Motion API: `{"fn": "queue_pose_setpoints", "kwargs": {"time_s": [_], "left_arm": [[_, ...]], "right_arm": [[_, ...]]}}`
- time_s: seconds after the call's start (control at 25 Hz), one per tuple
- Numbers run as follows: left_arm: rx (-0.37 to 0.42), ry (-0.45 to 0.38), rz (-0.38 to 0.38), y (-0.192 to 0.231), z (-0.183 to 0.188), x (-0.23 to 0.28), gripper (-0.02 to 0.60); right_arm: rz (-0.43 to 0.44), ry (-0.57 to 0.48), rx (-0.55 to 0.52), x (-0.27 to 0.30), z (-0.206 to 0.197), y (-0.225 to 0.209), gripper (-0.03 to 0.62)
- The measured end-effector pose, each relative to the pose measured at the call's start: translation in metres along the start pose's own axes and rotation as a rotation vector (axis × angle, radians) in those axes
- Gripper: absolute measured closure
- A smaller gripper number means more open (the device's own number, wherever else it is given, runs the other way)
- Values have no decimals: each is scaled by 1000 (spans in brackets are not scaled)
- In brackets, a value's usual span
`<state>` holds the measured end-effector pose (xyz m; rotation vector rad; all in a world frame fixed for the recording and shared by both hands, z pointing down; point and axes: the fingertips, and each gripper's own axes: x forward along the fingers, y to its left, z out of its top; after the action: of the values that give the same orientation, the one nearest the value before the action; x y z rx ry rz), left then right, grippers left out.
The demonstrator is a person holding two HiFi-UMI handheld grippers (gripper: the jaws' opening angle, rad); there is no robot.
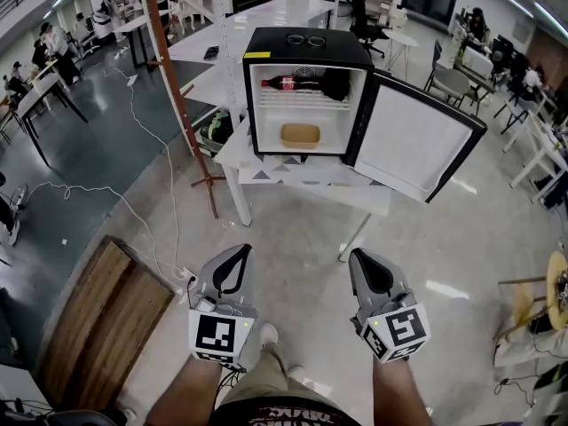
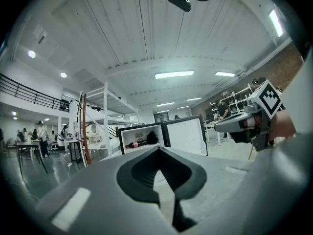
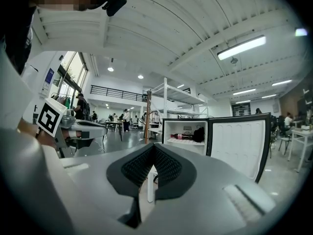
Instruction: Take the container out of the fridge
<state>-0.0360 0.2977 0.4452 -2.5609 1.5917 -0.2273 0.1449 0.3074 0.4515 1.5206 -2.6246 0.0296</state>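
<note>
**Fridge open, container on lower level, both claws empty**

The container (image 1: 300, 135), tan with rounded corners, lies flat on the floor of the fridge (image 1: 306, 35), under the wire shelf. Its long axis runs side to side across the opening, with the broad side facing me. I can read no writing on it.

On the shelf above, a bottle (image 1: 286, 83) with a red label lies on its side beside a dark bag (image 1: 335, 84); the label print is too small to read. A yellow sticker (image 1: 257, 55) marks the fridge's top front edge, and glasses (image 1: 305, 40) rest on top.

The door (image 1: 417, 140) stands open at the right. The fridge sits on a white table (image 1: 232, 153). A cable (image 1: 169, 193) crosses the floor at left.

The left gripper (image 1: 244, 249) and right gripper (image 1: 355, 254) have their tips pressed together and hold nothing. Both are well short of the fridge.
</note>
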Motion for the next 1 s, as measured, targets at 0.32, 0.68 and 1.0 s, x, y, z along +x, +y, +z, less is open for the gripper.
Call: {"fn": "queue_pose_setpoints", "kwargs": {"time_s": [0.32, 0.68, 1.0], "left_arm": [[-27, 2, -43, 17, -6, 52, 580], [-14, 11, -55, 37, -1, 83, 580], [-10, 20, -80, 51, 1, 103, 580]], "right_arm": [[-33, 31, 8, 33, -3, -27, 569], [-23, 16, 28, 75, 10, -45, 569], [-19, 16, 54, 105, 14, -55, 569]]}}
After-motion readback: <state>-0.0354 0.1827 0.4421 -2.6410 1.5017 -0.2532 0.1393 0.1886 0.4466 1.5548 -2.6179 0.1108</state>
